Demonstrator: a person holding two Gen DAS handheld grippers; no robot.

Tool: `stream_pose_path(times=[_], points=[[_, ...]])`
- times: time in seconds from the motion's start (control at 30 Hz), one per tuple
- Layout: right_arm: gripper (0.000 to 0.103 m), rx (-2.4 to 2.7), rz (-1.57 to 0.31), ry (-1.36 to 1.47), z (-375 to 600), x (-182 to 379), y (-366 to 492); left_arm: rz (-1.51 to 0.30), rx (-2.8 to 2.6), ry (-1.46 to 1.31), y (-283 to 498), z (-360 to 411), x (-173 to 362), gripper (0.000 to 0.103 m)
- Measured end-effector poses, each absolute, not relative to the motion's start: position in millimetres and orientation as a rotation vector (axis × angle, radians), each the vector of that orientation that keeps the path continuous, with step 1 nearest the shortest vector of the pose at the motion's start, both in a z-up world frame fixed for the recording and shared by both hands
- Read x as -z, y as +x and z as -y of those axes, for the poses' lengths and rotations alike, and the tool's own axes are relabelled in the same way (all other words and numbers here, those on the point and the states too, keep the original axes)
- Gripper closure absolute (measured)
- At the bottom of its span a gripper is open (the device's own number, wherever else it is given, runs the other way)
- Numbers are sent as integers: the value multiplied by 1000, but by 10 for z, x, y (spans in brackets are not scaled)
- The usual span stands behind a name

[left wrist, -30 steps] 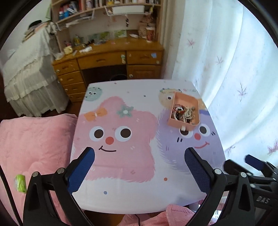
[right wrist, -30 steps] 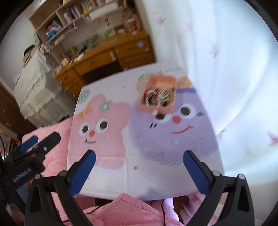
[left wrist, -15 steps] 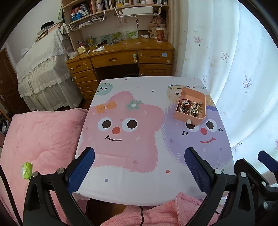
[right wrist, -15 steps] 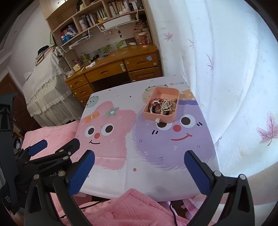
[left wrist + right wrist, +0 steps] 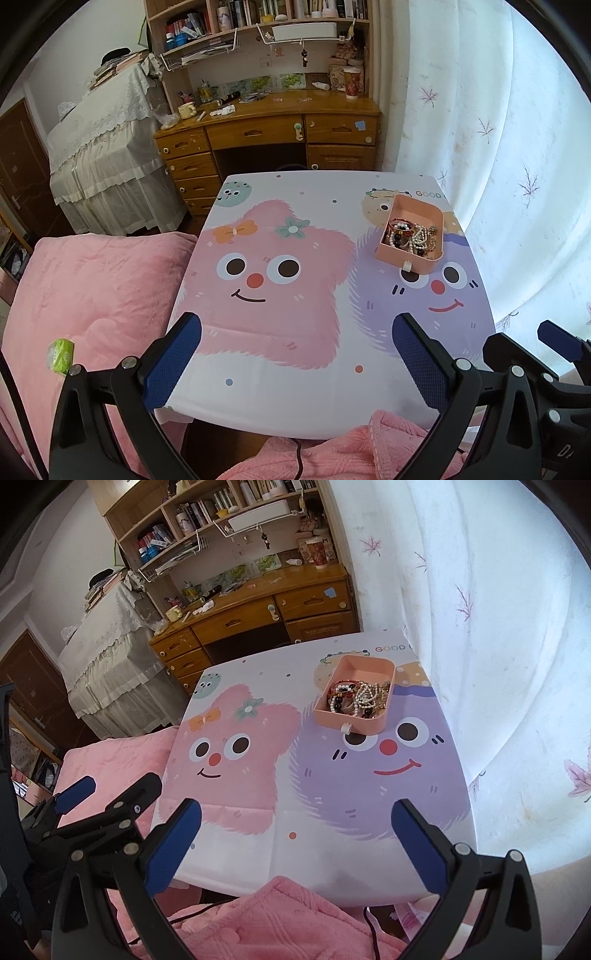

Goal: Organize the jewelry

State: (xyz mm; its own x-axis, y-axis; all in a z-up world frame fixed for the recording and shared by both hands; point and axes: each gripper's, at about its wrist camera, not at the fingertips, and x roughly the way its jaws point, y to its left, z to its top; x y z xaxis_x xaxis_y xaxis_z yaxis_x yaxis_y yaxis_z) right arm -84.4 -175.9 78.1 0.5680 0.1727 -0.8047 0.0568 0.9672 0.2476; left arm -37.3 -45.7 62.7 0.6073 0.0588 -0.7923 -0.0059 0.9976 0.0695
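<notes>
A pink drawer-like tray (image 5: 416, 213) (image 5: 364, 664) stands on the far right of the cartoon-printed table (image 5: 280, 387) (image 5: 258, 664). Inside it lies a tangle of jewelry (image 5: 412, 238) (image 5: 356, 698): pearl strands, dark bead bracelets, a red bangle, gold chains. My left gripper (image 5: 295, 350) hovers open over the table's near edge, nothing between its blue pads. My right gripper (image 5: 295, 834) is open too, held at the near edge, well short of the tray. Each gripper shows at the edge of the other's view.
A pink blanket (image 5: 92, 288) covers the bed left of the table, with a small green packet (image 5: 59, 356) on it. A pink sleeve (image 5: 266, 923) fills the bottom. A white curtain (image 5: 498, 147) hangs right. A wooden desk (image 5: 269, 129) with shelves stands behind.
Both grippers have risen and pulled back, so more of the room and table shows; the blur in the right wrist view is gone. Both stay open. The tray has not moved.
</notes>
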Motion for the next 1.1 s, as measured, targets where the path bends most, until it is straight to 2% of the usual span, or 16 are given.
stream_pose_path(times=[1.1], points=[[0,-19,-980,270,1762,-746,-809,-942,11,83,-220,449,-561,1]])
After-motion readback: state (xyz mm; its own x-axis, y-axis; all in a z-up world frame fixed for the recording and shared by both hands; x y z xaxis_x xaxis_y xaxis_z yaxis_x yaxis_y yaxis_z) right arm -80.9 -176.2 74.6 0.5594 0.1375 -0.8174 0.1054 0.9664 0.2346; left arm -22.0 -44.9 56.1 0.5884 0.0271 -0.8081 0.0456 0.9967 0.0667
